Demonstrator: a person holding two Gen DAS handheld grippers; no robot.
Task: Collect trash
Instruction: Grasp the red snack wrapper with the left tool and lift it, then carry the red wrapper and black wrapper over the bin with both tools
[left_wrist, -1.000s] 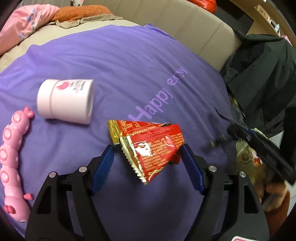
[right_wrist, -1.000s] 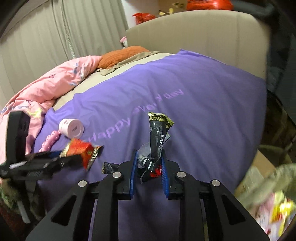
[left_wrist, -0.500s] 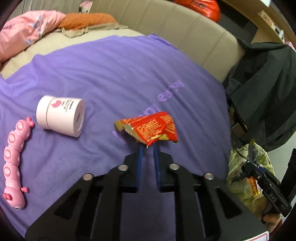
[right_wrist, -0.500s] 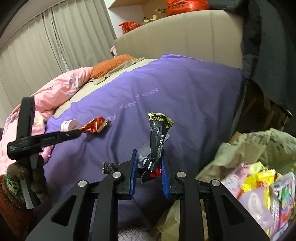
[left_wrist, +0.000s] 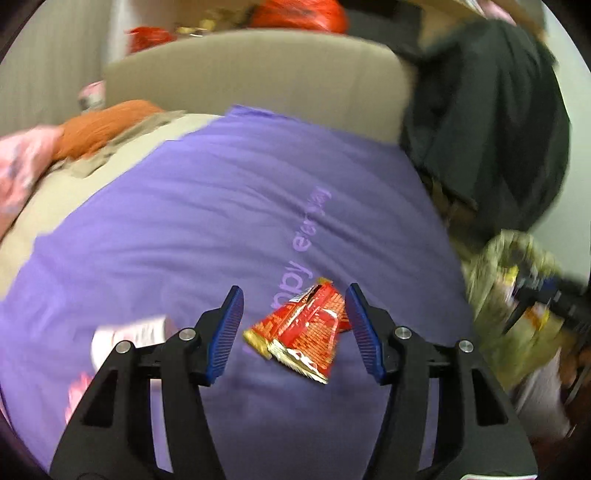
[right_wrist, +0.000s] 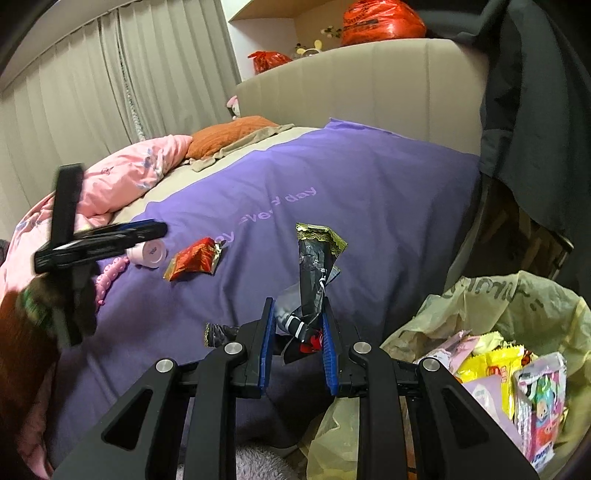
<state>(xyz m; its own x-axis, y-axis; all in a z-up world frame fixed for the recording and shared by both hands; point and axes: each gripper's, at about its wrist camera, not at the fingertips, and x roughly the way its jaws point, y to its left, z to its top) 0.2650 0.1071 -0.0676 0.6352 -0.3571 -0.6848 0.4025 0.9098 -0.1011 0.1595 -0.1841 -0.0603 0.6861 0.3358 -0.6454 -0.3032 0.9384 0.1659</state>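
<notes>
Left gripper (left_wrist: 293, 328) opening over red wrapper; right gripper (right_wrist: 297, 345) carrying black wrapper to the bag.

Step in hand, as judged: bagging one piece, the other not secured. The left jaws are spreading; the red wrapper (left_wrist: 303, 338), crinkled foil with gold edges, sits between them in the lower centre of the left view, no pad pressing it. In the right view it lies flat on the purple cover (right_wrist: 369, 206), left of centre. The right jaws are pinched on the black wrapper (right_wrist: 314, 273), a crumpled glossy strip standing upright. The bag (right_wrist: 524, 306), thin yellowish plastic, gapes at lower right, full of packets. Next likely calls for moving the right gripper over the bag mouth, and a fresh grip on the red wrapper.
</notes>
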